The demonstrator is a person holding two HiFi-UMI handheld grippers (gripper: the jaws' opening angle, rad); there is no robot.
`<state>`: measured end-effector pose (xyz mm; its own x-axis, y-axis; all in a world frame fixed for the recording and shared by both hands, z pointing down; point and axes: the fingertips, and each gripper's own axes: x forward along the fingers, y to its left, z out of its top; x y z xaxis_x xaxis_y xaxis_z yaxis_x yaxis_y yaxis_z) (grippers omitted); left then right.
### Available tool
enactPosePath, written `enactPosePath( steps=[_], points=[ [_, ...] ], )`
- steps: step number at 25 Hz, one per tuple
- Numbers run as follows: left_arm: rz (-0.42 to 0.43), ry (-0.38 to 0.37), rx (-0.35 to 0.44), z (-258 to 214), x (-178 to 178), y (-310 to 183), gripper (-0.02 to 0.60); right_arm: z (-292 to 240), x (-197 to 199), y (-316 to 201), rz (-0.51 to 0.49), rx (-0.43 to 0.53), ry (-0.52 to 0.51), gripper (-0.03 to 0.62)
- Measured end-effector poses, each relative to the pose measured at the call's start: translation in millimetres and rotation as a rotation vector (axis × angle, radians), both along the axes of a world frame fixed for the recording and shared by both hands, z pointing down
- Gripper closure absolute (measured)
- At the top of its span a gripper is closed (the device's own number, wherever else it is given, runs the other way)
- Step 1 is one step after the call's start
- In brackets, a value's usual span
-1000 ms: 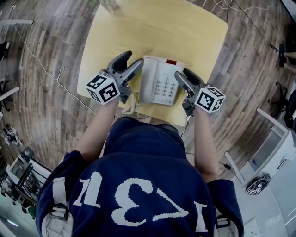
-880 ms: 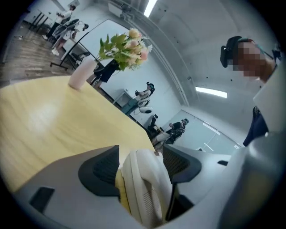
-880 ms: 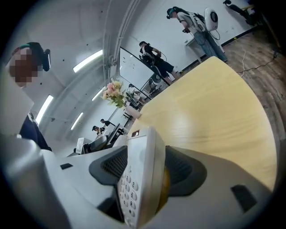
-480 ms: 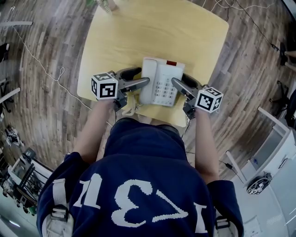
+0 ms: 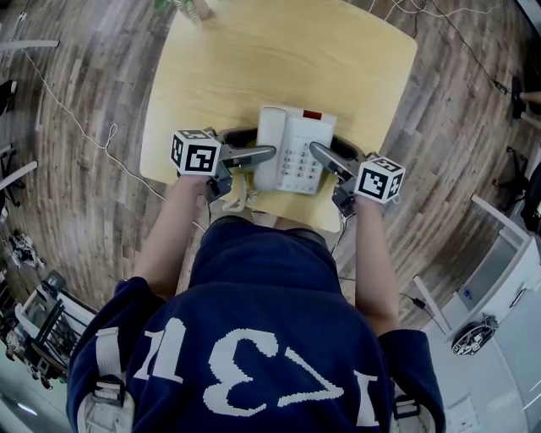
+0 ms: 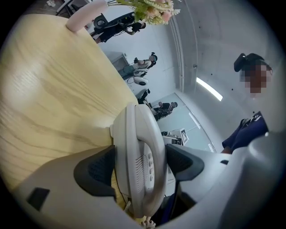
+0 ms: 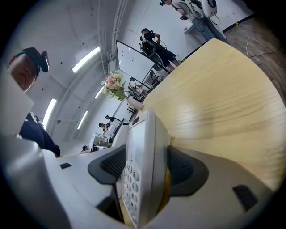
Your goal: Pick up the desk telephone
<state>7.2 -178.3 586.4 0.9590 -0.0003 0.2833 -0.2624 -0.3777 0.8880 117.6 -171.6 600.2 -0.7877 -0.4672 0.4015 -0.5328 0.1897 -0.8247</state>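
Note:
A white desk telephone (image 5: pixel 292 150) with a keypad lies on the yellow table (image 5: pixel 254 59) near its front edge. My left gripper (image 5: pixel 263 142) is rolled on its side at the phone's left. Its jaws are opening, and the handset (image 6: pixel 140 152) stands between the pads without being clamped. My right gripper (image 5: pixel 324 145) is at the phone's right side with its jaws wide. The phone's keypad edge (image 7: pixel 143 152) sits between them, with a thin gap on one side. The left gripper (image 6: pixel 139 167) and the right gripper (image 7: pixel 145 166) each straddle the phone.
The coiled handset cord (image 5: pixel 239 196) hangs over the table's front edge by my left hand. A vase of flowers (image 5: pixel 193 8) stands at the far left corner. A cable (image 5: pixel 84 127) trails over the wooden floor on the left, and white furniture (image 5: pixel 499 254) stands on the right.
My left gripper has sunk, rolled onto its side and slid in around the phone's left edge. The right gripper has settled slightly lower. The phone has not moved.

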Motion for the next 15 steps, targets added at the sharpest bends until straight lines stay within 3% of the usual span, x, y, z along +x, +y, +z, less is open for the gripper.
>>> enactPosePath(
  steps=[9,15],
  points=[
    [-0.020,-0.002,0.008,-1.6,-2.0,0.7,0.241,1.5,7.8,-2.1,0.070,0.034,0.045,0.365],
    [-0.015,-0.042,0.176,-32.1,-11.7,-8.0,0.245,-30.2,-2.6,-14.8,0.047,0.143,0.066,0.370]
  ],
)
